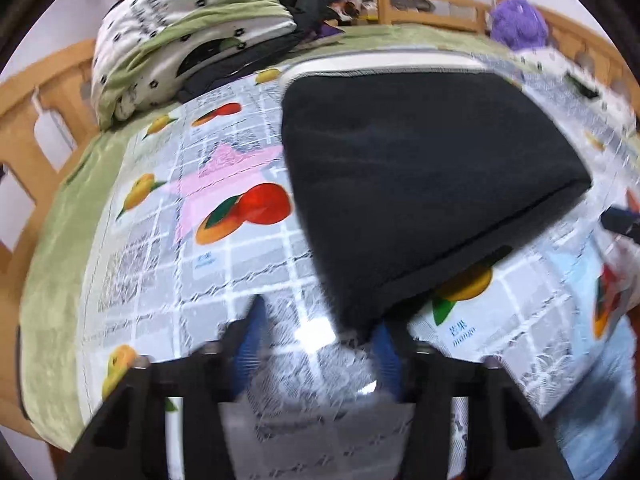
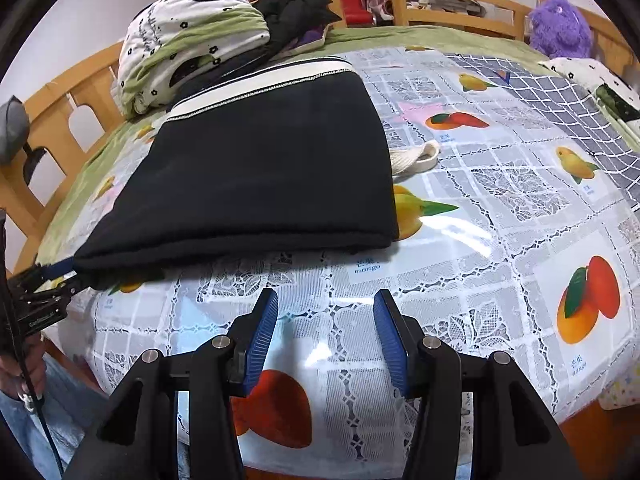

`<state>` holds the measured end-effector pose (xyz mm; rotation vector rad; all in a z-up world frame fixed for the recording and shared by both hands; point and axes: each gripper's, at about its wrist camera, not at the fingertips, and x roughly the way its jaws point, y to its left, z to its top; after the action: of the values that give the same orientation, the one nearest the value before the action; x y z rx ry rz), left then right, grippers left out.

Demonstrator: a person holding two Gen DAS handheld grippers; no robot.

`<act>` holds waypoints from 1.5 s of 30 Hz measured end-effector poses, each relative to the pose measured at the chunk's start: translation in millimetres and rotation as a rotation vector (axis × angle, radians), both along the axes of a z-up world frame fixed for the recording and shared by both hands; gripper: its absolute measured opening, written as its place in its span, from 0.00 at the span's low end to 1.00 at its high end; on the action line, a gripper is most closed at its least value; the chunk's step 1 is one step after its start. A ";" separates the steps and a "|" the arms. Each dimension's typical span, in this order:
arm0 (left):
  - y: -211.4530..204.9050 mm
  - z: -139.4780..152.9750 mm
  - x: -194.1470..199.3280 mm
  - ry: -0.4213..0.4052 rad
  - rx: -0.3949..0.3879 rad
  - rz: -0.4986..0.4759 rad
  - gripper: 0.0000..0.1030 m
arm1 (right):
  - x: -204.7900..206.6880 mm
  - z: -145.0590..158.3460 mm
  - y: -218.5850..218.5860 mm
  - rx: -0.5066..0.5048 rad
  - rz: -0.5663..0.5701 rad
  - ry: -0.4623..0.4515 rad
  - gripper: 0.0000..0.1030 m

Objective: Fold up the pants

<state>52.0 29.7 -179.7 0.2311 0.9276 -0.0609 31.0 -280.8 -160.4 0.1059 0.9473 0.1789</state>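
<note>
The black pants point(image 2: 256, 172) lie folded into a flat rectangle on the fruit-print tablecloth point(image 2: 500, 240), their white waistband point(image 2: 264, 76) at the far end. In the left wrist view the pants point(image 1: 420, 176) fill the upper right. My left gripper point(image 1: 320, 320) is open, and the pants' near corner lies over its right finger point(image 1: 386, 340). It shows in the right wrist view point(image 2: 56, 280) at the fold's left corner. My right gripper point(image 2: 326, 300) is open and empty, just in front of the folded edge.
A rolled green-and-white quilt point(image 2: 188, 32) and dark clothes point(image 2: 296, 8) sit at the far left. A purple plush toy point(image 2: 560, 28) sits at the back right. A white cord loop point(image 2: 416, 160) lies beside the pants. A wooden rail point(image 2: 440, 4) rings the bed.
</note>
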 end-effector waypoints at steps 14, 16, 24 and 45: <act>25.9 15.6 -18.5 0.008 -0.242 0.012 0.30 | 10.6 33.8 9.7 -0.023 0.046 -0.130 0.49; 38.4 26.2 -27.7 -0.035 -0.316 0.030 0.32 | 19.0 40.5 10.0 -0.027 0.044 -0.163 0.49; 8.9 53.5 16.7 -0.071 -0.354 0.015 0.32 | 72.8 15.6 18.5 -0.023 0.032 -0.107 0.49; -15.5 56.5 74.8 -0.041 -0.259 0.049 0.34 | 106.3 46.2 15.7 -0.041 0.079 -0.195 0.49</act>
<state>126.8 14.2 -123.2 -0.0305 0.8742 -0.1302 137.3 -265.1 -114.2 0.0123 0.7609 0.2380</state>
